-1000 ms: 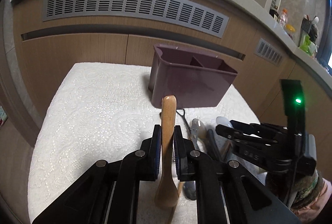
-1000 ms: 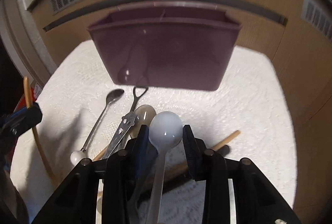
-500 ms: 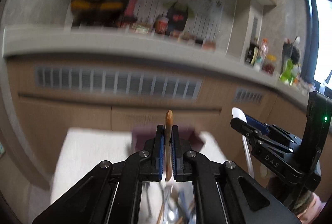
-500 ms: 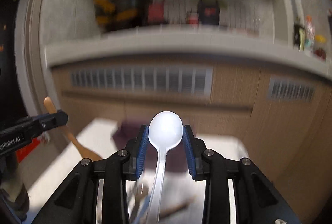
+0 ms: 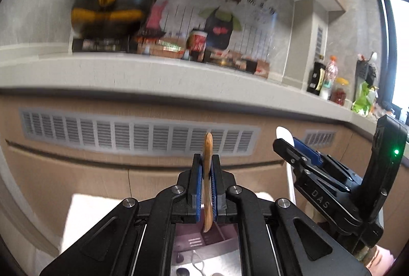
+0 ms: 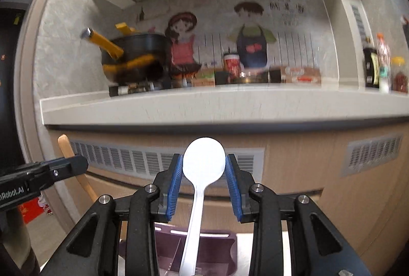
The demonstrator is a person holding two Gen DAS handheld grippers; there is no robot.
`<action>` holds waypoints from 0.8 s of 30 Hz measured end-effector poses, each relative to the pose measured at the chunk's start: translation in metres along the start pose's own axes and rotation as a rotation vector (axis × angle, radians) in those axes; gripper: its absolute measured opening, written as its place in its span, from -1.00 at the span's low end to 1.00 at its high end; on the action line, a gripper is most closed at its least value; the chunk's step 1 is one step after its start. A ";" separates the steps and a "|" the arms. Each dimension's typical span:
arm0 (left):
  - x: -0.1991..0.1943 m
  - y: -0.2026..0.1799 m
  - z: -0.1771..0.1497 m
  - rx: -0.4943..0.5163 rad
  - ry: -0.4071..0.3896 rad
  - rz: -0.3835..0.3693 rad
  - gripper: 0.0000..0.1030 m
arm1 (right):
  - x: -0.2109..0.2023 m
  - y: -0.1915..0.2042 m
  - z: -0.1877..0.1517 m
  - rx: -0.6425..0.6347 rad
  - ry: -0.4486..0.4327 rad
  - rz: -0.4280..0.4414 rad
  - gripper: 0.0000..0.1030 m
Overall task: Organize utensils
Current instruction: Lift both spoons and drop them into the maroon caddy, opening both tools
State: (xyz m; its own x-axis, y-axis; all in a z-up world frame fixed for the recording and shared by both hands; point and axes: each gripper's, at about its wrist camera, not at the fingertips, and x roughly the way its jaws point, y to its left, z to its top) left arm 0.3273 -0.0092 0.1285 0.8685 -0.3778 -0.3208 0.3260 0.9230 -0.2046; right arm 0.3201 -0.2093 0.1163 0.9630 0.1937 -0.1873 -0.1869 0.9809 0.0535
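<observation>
Right gripper [image 6: 204, 175] holds the white spoon [image 6: 203, 163] upright, bowl up, blue pads against the bowl's two sides. Handle runs down over the purple caddy [image 6: 204, 249], directly below the spoon. Left gripper [image 6: 48, 174], left of the spoon, grips a tilted wooden utensil [image 6: 67, 148].

A: How many utensils are held up?
B: 2: 1 wooden spoon [image 5: 207, 174] and 1 white plastic spoon [image 6: 204, 166].
A: Grippers?
B: 2, the left gripper [image 5: 207, 182] and the right gripper [image 6: 204, 185], each clamping 1 utensil.
A: Holders?
B: 1 purple caddy [image 6: 219, 253], with 2 compartments visible.
A: On the cabinet front?
B: 2 vent grilles [image 6: 163, 161]. On the wall, 2 cartoon figures [image 6: 182, 43].
</observation>
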 end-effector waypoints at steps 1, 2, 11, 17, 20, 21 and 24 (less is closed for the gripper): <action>0.009 0.004 -0.003 -0.005 0.017 0.000 -0.88 | 0.009 -0.001 -0.005 0.006 0.014 -0.003 -0.39; 0.015 0.006 -0.006 -0.006 0.025 0.001 -0.88 | 0.018 -0.001 -0.012 0.007 0.025 -0.005 -0.39; 0.062 0.032 -0.035 -0.052 0.086 0.006 -0.88 | 0.064 0.001 -0.049 -0.018 0.058 -0.037 -0.38; 0.073 0.038 -0.053 -0.072 0.144 0.004 -0.73 | 0.065 -0.004 -0.068 -0.019 0.106 -0.025 -0.11; 0.061 0.038 -0.055 -0.086 0.149 0.021 -0.62 | 0.049 -0.011 -0.068 -0.018 0.108 -0.043 -0.03; 0.056 0.038 -0.056 -0.091 0.153 0.031 -0.49 | 0.044 -0.014 -0.068 -0.013 0.114 -0.050 0.04; 0.038 0.041 -0.066 -0.117 0.171 0.068 -0.12 | 0.022 -0.025 -0.067 0.009 0.148 -0.077 0.29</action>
State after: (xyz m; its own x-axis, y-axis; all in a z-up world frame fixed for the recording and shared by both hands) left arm 0.3488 0.0097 0.0471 0.8077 -0.3315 -0.4875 0.2152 0.9357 -0.2797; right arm 0.3331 -0.2289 0.0449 0.9351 0.1186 -0.3340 -0.1108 0.9929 0.0424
